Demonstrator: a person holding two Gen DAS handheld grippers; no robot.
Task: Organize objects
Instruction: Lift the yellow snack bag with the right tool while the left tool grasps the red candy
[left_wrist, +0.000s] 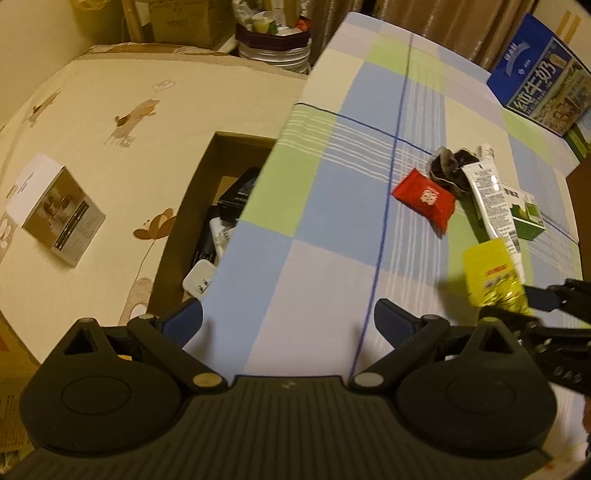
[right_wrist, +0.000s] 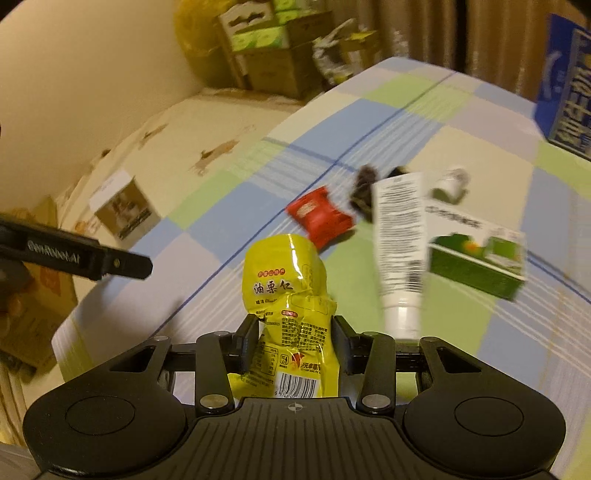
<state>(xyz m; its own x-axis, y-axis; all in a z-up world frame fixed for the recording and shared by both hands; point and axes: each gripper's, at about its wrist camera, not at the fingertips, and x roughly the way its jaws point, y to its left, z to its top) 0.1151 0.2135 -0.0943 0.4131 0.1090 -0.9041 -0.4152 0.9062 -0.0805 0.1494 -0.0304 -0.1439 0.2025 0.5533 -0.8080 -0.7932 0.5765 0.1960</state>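
Worktop (left_wrist: 317, 229): covered in a checked cloth, so the loose things lie flat on it.
Open box (left_wrist: 207, 206): sits beside the worktop with things inside; I think the tidy-up goes there.
Left hand-held gripper (left_wrist: 288, 317): spread wide and empty, near the box.
Right hand-held gripper (right_wrist: 295, 339): pinching the yellow snack bag (right_wrist: 288, 295), lifted above the cloth.
Red packet (left_wrist: 423, 197), white tube (left_wrist: 491, 206), green box (left_wrist: 526, 216): in a heap, waiting.
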